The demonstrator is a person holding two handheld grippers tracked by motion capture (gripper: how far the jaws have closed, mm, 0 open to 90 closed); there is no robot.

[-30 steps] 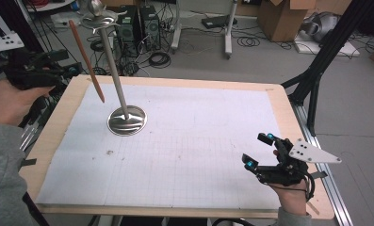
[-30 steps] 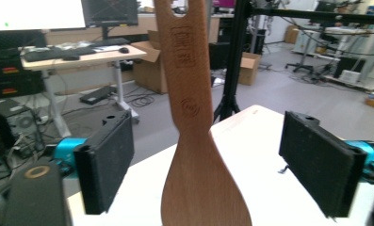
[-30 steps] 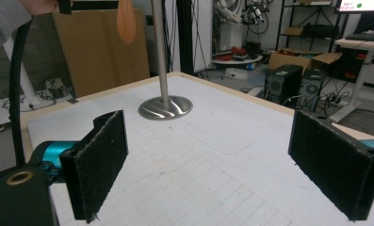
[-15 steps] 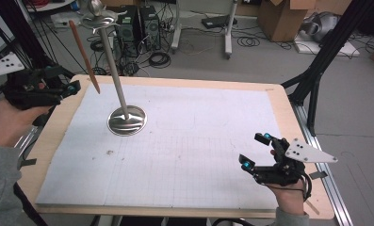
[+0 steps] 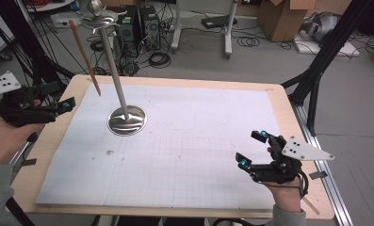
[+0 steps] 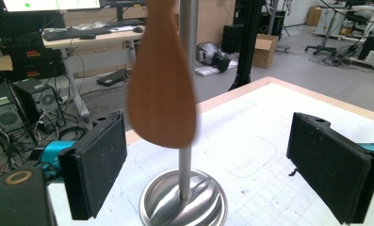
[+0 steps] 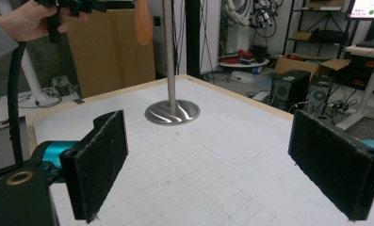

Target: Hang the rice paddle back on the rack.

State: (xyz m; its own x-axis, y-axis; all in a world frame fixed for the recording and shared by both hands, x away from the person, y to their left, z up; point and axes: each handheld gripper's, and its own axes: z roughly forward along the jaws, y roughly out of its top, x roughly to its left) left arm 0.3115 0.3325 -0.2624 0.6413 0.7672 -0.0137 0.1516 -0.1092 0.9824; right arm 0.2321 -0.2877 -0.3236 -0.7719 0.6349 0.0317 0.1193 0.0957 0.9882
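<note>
At the table's left edge, the left gripper [image 5: 57, 96] is held above the wooden border, its jaws spread wide with nothing between the pads. It points toward the spatula [image 5: 85, 57], a wooden one that hangs from the top of the stand [image 5: 126, 120] and slants down to the left of the pole. From the left gripper view, the spatula's broad blade [image 6: 162, 75] hangs in the gap ahead of the jaws, in front of the pole and above the round steel base [image 6: 183, 200]; it touches neither pad. How near the blade is to the pads I cannot tell.

The stand sits on the white mat [image 5: 199, 155] in the far left part of the table [image 5: 288, 101], upright, with a small dish at its top.

Near the table's front right corner, the right gripper [image 5: 251, 148] is held low over the mat, well apart from the stand. Its 2 jaws are also spread, empty. In the right gripper view, the stand [image 7: 172, 112] shows across the mat between the pads, with the spatula's blade [image 7: 143, 21] beside the pole and the left hand [image 7: 29, 21] with its gripper at the upper left.
</note>
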